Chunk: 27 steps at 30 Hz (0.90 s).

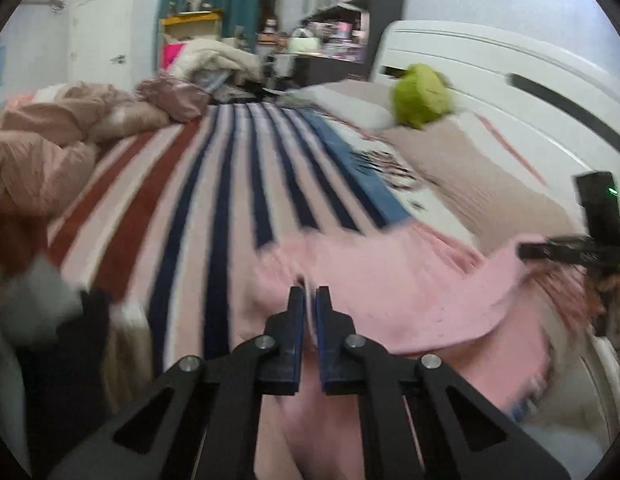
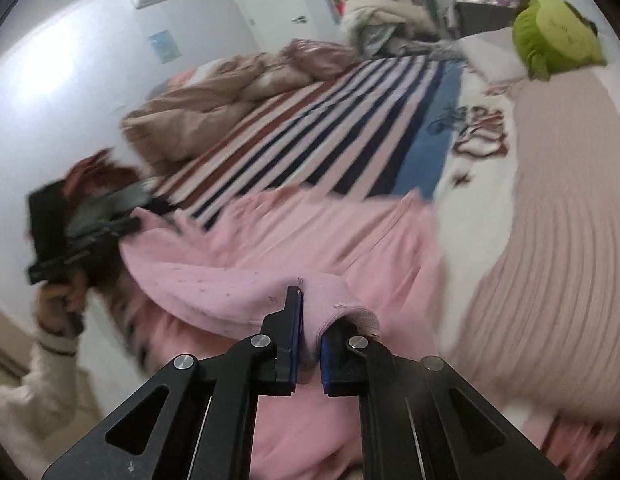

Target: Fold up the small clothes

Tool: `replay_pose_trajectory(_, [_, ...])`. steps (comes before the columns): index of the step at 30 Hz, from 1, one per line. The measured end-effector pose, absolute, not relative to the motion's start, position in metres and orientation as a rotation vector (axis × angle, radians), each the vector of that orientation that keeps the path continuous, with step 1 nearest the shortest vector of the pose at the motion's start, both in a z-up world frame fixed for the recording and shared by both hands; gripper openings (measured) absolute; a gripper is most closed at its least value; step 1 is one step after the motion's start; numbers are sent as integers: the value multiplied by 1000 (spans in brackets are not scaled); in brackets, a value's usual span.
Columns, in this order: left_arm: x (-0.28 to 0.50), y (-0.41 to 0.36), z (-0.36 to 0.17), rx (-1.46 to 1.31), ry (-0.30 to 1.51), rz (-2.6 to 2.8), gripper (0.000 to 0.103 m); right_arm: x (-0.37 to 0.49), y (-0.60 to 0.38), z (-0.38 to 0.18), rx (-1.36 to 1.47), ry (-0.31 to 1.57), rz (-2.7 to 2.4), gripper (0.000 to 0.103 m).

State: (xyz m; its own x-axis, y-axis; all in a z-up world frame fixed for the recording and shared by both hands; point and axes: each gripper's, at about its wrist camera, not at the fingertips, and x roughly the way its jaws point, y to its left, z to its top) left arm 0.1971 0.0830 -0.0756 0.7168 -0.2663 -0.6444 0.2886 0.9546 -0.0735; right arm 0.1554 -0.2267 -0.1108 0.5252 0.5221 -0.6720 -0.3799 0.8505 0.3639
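The pink garment (image 2: 293, 248) hangs stretched just above the striped bed (image 2: 350, 120), one edge pinched in each nearly closed claw: the left claw (image 1: 309, 300) and the right claw (image 2: 310, 312). A green plush (image 2: 558, 36) sits by the pillows.

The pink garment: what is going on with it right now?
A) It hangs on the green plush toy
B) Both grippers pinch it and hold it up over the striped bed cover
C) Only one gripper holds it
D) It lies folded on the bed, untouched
B: the left gripper and the right gripper are each shut on the pink garment, which stretches between them above the striped bed cover.
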Motion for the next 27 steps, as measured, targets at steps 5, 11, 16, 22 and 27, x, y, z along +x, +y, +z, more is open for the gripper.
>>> replay_pose_trajectory(5, [304,76,-106,18,777,-200,8,253,-239,-144,185,878,379,3])
replay_pose_trajectory(11, [343,79,-156,-53,894,-202,65,291,-235,-189,155,1005,304,42])
replay_pose_trajectory(16, [298,62,-152,33,854,-401,78,254,-240,-167,156,915,298,83])
replay_pose_trajectory(22, [268,44,-161,189,857,-380,45,238,-223,-177,110,983,330,58])
replay_pose_trajectory(27, [257,46,-152,217,789,-309,7,229,-213,-183,6,938,275,3])
